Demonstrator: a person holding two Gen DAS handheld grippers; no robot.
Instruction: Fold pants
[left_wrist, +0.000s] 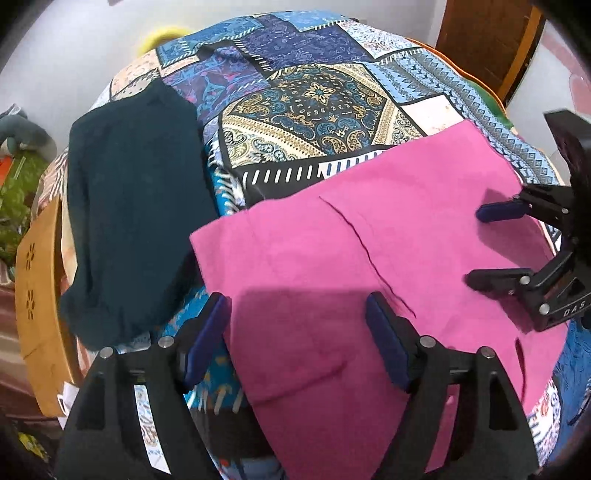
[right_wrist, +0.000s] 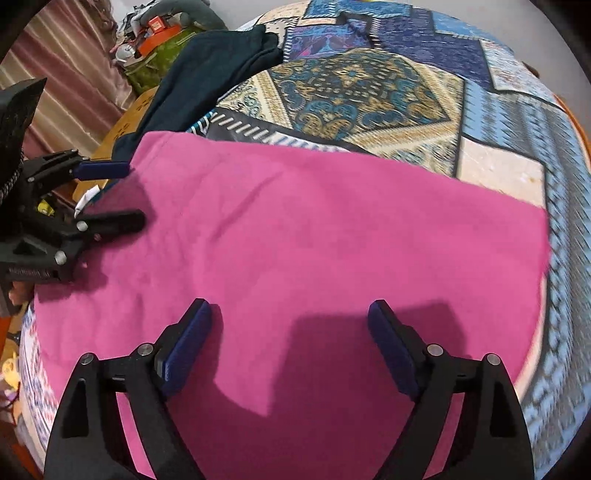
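Observation:
The pink pants (left_wrist: 332, 240) lie flat, folded into a broad rectangle, on a patterned bedspread (left_wrist: 314, 99). My left gripper (left_wrist: 297, 301) hangs open over their near left edge, one finger above the bedspread and the other above the pink cloth, with nothing between the pads. Over the right part of the pants (right_wrist: 332, 229) my right gripper (right_wrist: 289, 306) stands open and empty as well. Each gripper shows in the other's view: the right gripper (left_wrist: 476, 247) at the right side, the left gripper (right_wrist: 135, 195) at the left side. Both cast shadows on the cloth.
A dark teal garment (left_wrist: 136, 206) lies on the bed left of the pants. A wooden piece of furniture (left_wrist: 37, 295) stands beside the bed's left edge, with clutter (right_wrist: 155, 37) and a curtain (right_wrist: 74, 74) behind. A brown door (left_wrist: 487, 40) is far right.

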